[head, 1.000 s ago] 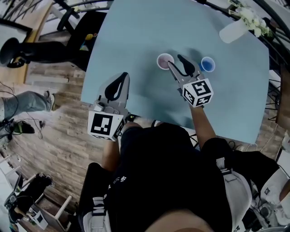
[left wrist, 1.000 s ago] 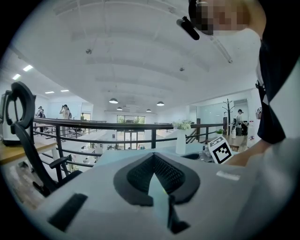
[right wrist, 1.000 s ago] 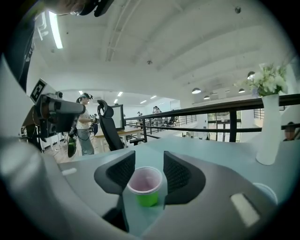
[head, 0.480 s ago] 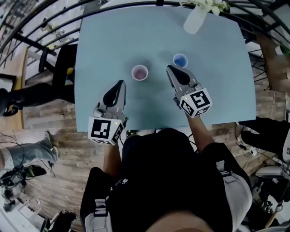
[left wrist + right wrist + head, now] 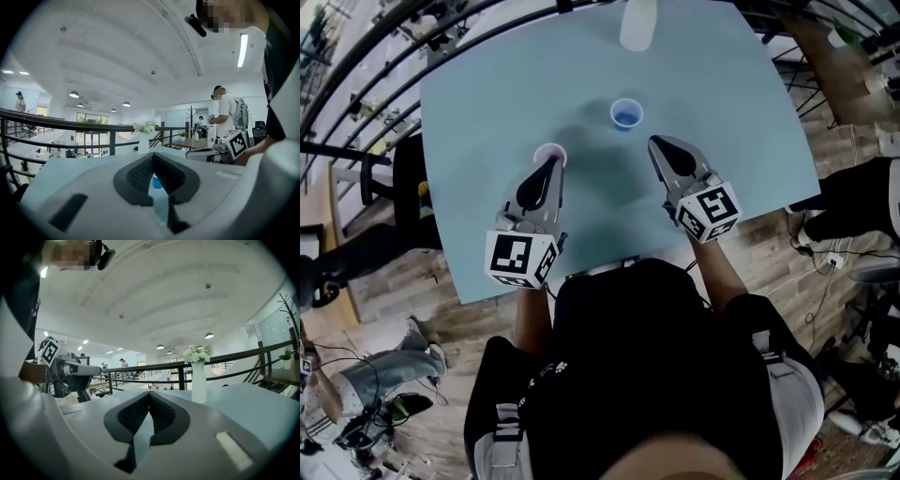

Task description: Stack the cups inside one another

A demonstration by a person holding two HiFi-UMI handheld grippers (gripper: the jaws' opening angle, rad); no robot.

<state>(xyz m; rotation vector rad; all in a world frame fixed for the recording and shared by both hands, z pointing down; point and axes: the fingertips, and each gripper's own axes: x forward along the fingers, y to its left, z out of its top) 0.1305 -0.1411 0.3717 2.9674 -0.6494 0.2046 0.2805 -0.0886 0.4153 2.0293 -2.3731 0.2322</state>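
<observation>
Right gripper [image 5: 656, 142] closed, blue cup [image 5: 626, 113] upright

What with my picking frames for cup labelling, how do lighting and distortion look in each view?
Head view: fisheye bows the table edges; even light, soft shadows beside the blue cup and pink cup; the person's dark torso lacks detail. Left gripper view: black round vignette, bright ceiling strip light. Right gripper view: same vignette, vase sharp.
</observation>
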